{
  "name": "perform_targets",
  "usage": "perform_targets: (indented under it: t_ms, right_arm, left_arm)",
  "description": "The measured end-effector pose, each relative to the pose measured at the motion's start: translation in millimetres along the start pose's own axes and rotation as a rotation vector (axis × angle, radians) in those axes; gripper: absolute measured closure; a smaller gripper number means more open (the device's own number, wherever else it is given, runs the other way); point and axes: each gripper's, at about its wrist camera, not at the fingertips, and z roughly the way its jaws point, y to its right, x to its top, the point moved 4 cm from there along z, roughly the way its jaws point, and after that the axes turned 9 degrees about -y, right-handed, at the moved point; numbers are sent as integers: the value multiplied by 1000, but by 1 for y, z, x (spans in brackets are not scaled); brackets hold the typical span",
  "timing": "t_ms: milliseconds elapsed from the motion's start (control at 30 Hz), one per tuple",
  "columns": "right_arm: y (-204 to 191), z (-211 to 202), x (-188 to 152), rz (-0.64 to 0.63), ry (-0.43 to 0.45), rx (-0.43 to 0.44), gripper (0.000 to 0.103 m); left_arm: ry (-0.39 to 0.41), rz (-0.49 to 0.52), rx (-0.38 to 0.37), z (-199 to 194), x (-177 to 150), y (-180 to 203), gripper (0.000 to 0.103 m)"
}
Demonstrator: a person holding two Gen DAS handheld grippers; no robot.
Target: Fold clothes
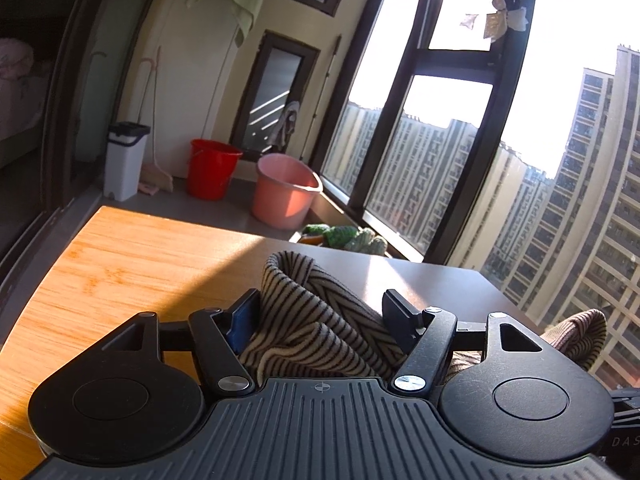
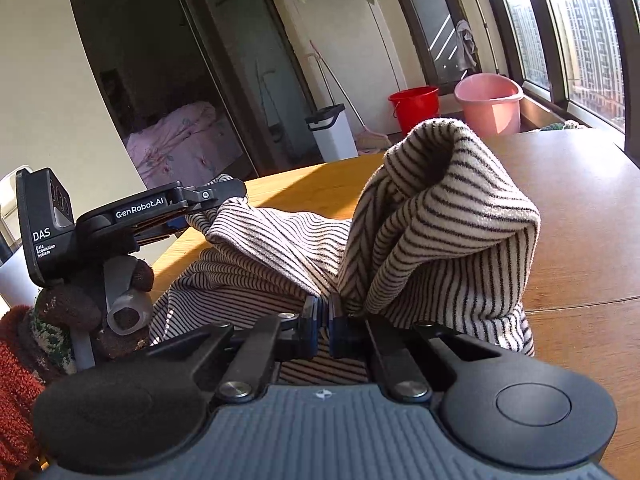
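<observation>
Left wrist view has the left tongs [image 1: 320, 312] spread fairly wide with a bunch of the striped garment [image 1: 316, 320] sitting between the fingers, above the wooden bench [image 1: 132, 264], and only this view gets the green knitted stuff [image 1: 352, 238] by the window sill. Right wrist view shows what that one can't: the left tongs [image 2: 224, 196] from the side, and the right tongs [image 2: 324, 322] pressed together on the striped garment [image 2: 440, 220], which humps up over the bench [image 2: 580, 208].

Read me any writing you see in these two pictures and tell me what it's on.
"GenRobot.AI": side of the left tongs, seen from the right wrist.
"DAS": its camera block.
"Data Acquisition System": below that, small.
"DAS", cut off: dark edge, lower right of the left wrist view.
Nothing else readable.
</observation>
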Motion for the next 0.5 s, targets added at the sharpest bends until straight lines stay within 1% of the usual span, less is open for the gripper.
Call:
perform_targets:
  t_ms: [133,300,400,500]
  right_arm:
    - [-1,-10,-11,2,-9,26,100]
    - [-7,-30,-34,11,-29,62,100]
    - [-12,-37,-44,5,-35,71,100]
    - [-13,-36,-41,-7,-48,70,100]
  left_arm:
    - [-20,-24,-18,-12,-11,1,28]
    - [-22,-61,-50,-42,-32,4,22]
    - [-24,-55,-51,-59,-43,6,17]
    - [-50,-61,-35,-66,-40,-1,17]
